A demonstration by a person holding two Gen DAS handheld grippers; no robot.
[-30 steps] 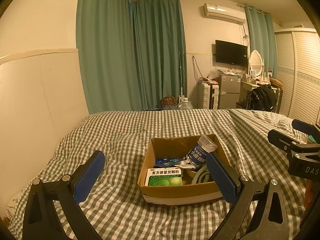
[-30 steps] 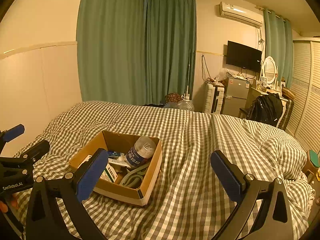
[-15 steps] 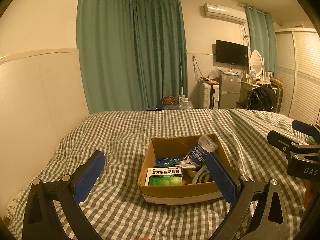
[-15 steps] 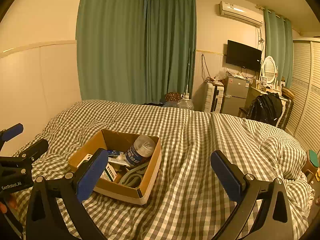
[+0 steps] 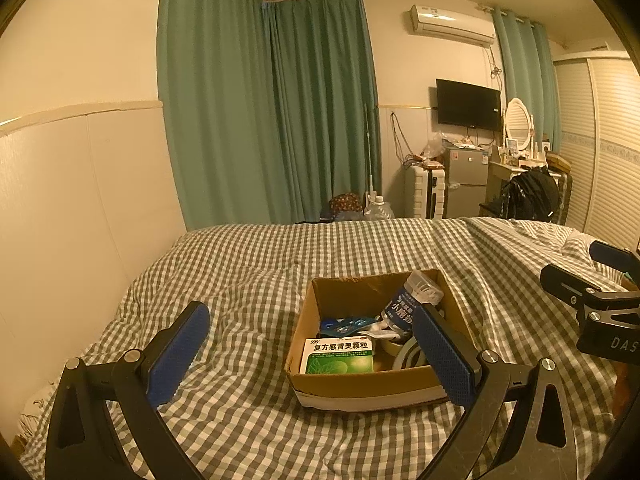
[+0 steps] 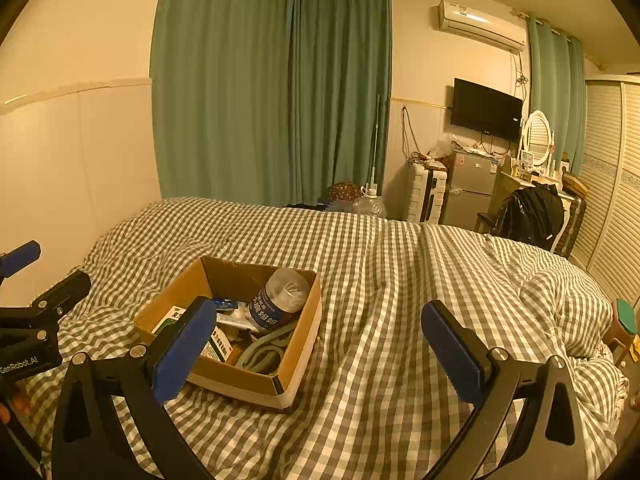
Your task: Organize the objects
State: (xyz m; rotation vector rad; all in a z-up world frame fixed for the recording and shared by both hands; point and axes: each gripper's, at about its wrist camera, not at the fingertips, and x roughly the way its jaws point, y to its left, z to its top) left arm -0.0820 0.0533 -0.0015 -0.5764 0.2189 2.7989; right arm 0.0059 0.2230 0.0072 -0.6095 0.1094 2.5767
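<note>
Both grippers are hovering over the checked bed [image 5: 248, 280], fingers spread wide and gripping nothing. The left gripper [image 5: 312, 354] is framing the cardboard box [image 5: 360, 386], which is sitting just ahead between its fingers; the right gripper [image 6: 320, 350] is seeing that box [image 6: 236, 380] off beyond its left finger. Inside, a green medicine packet [image 5: 340, 356] is lying flat at the near wall, a bottle [image 5: 404, 304] is leaning in the far right corner, and grey loops, possibly tape, are sitting beneath it. Everything is already boxed, so this is fitting either a finished tidy or a sort about to start. Any reach in is wanting a straight descent, clear of the walls.
</note>
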